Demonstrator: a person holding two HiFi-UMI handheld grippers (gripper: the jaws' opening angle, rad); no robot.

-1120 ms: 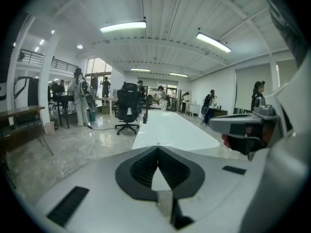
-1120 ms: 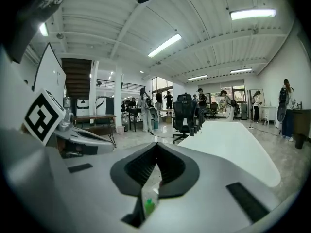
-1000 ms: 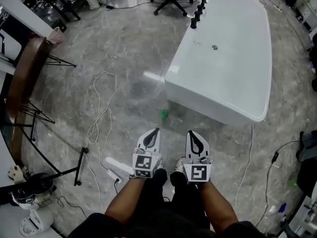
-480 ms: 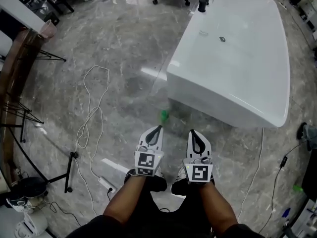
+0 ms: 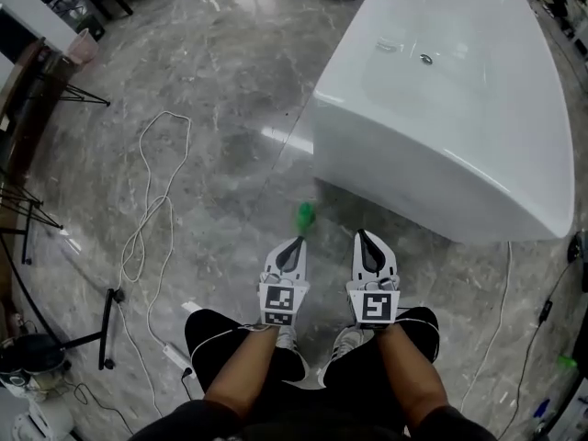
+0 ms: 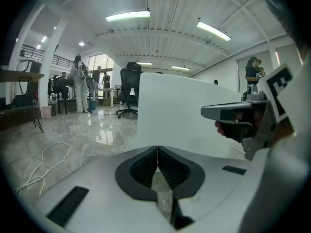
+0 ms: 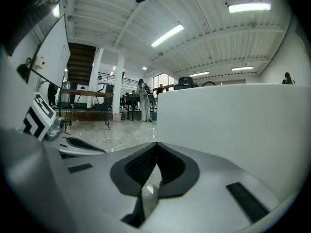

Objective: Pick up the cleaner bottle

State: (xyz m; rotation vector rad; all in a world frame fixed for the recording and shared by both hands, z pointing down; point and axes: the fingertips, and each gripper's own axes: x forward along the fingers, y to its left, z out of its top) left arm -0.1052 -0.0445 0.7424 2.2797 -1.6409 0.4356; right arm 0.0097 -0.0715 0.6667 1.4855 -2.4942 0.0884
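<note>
Left gripper [image 5: 294, 243] and right gripper [image 5: 364, 238] pressed together, empty; green-topped cleaner bottle [image 5: 305, 215] on floor at frame center beside bathtub [image 5: 441, 108], so spread one gripper, straddle it squarely.

We find the cleaner bottle [image 5: 305, 215] in the head view, as a small bright green shape on the grey marbled floor [image 5: 211, 108]. The green part looks to us like its cap or spray top. Whatever body lies below it is too small and pale to make out, so we cannot tell whether the bottle stands upright or tilts. It sits near the closest corner of the white bathtub [image 5: 441, 136], apart from the wall, and just ahead of the tips of the left tool [image 5: 295, 241].
</note>
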